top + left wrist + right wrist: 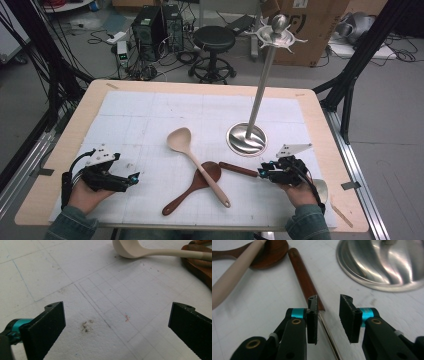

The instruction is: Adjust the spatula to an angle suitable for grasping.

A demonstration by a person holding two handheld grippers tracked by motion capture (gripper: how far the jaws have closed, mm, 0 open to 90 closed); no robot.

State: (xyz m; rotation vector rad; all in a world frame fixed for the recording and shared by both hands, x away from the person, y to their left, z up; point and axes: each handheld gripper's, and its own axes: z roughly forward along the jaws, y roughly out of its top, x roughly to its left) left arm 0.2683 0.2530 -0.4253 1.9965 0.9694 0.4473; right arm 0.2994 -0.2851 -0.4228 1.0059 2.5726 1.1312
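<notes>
Nearest to me in the high view, the person's two green sleeves are coming in from the bottom edge. The left gripper (134,177) is hovering over bare white mat (150,115), well apart from the utensils. The right gripper (261,170) is pointing at the end of the red-handled ladle (239,169), which is lying flat on the mat between the dark wooden spoon (192,187) and that hand. I am counting three utensils on the mat: the ladle, the dark spoon and the cream spoon (197,165) lying across it. One steel stand (263,80) is rising behind them, and no utensil is hanging from the hooks I can make out.

In the left gripper view, the tongs are standing spread wide with only mat between them; the cream spoon's bowl is lying beyond.

In the right gripper view, the tongs are standing partly apart and pinching nothing. The ladle's red handle (303,277) is running just beside the left jaw, and its metal shaft is passing below the gap. The stand's base (382,265) is sitting near, ahead to the right.

I am judging the hanging job as barely begun: all three utensils are waiting, and the ladle is looking like the first pick.
</notes>
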